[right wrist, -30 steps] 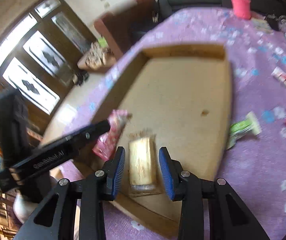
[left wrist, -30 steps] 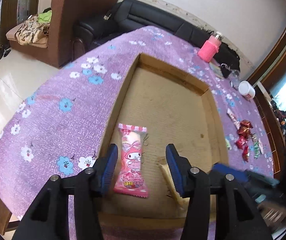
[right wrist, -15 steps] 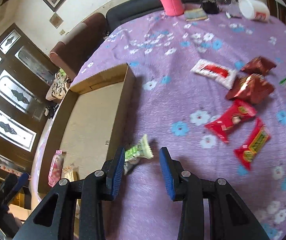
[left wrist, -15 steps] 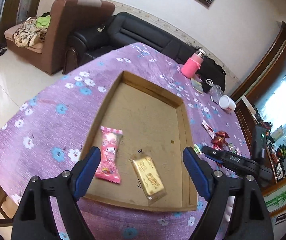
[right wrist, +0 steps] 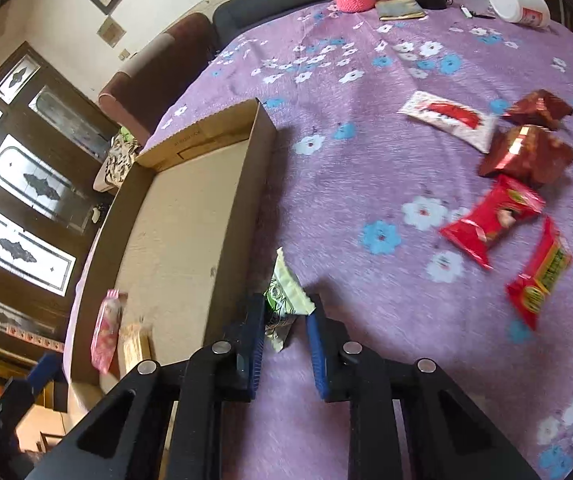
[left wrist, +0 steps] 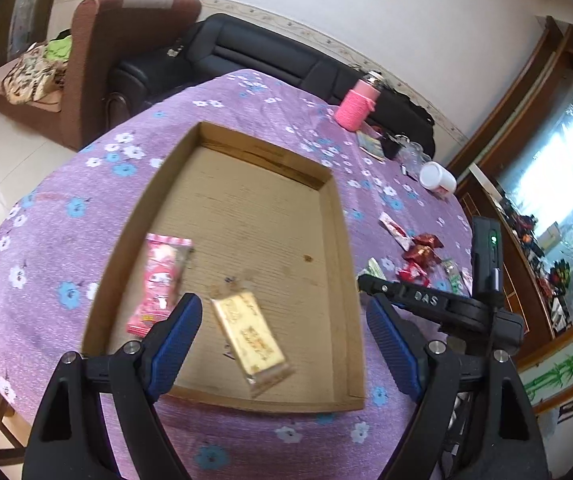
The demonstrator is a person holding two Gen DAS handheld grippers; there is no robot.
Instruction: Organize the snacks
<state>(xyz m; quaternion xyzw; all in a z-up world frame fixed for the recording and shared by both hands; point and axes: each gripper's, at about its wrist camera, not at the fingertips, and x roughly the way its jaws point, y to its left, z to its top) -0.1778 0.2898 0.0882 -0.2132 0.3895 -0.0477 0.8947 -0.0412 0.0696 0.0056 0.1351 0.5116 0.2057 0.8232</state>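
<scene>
- Two snacks are lying inside the cardboard tray [left wrist: 338, 240]: a pink packet [left wrist: 160, 284] near its left wall and a gold bar [left wrist: 250, 336] just beside it, toward the middle.
- Several more wrapped snacks are sitting on the purple tablecloth [right wrist: 366, 160] outside the tray, among them a red packet [right wrist: 494, 220] and a second red bar [right wrist: 540, 276], both well apart from the tray.
- One green-and-white packet [right wrist: 284, 300] is lying on the cloth just beside the tray's outer wall, and it looks like the next thing to collect.
- Its long axis is running roughly away from the right gripper [right wrist: 284, 344], so the packet is pointing out along the fingers, with its near end sitting between the blue pads [right wrist: 314, 344].
- Jaws on the right gripper are standing narrowly apart around that near end; whether the pads are pressing the wrapper I cannot tell.
- Wide open and holding nothing, the left gripper [left wrist: 282, 344] is hanging over the tray's near end, above the gold bar.
- Nearer by far to the green packet is the right hand's tool; the tray is lying immediately to its left, so I judge a short lift over the wall to be enough.
</scene>
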